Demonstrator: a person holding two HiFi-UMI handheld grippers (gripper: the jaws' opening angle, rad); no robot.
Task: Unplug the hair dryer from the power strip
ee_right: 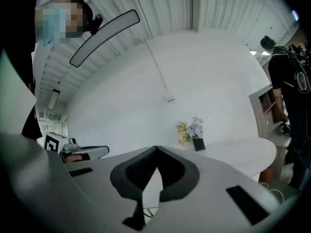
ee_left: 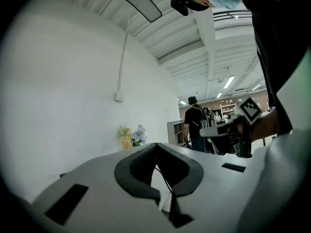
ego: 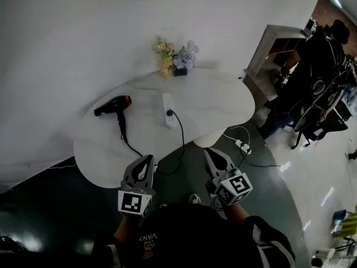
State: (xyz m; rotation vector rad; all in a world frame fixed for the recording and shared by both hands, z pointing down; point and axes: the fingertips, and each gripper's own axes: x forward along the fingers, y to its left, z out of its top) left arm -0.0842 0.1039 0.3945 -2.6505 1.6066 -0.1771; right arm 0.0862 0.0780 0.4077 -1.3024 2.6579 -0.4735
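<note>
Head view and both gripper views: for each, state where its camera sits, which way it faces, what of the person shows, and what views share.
Head view: on the person's head, facing steeply down at the table with hair dryer and power strip; left gripper and right gripper show.
Left gripper view: on that gripper, level along its shut jaws toward the wall; right gripper shows.
Right gripper view: likewise, jaws shut; left gripper shows.
Shared: flowers, all three.

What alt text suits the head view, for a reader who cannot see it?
A black hair dryer lies on a white table, its cord plugged into a white power strip. The left gripper and right gripper, both shut and empty, hover at its near edge.
</note>
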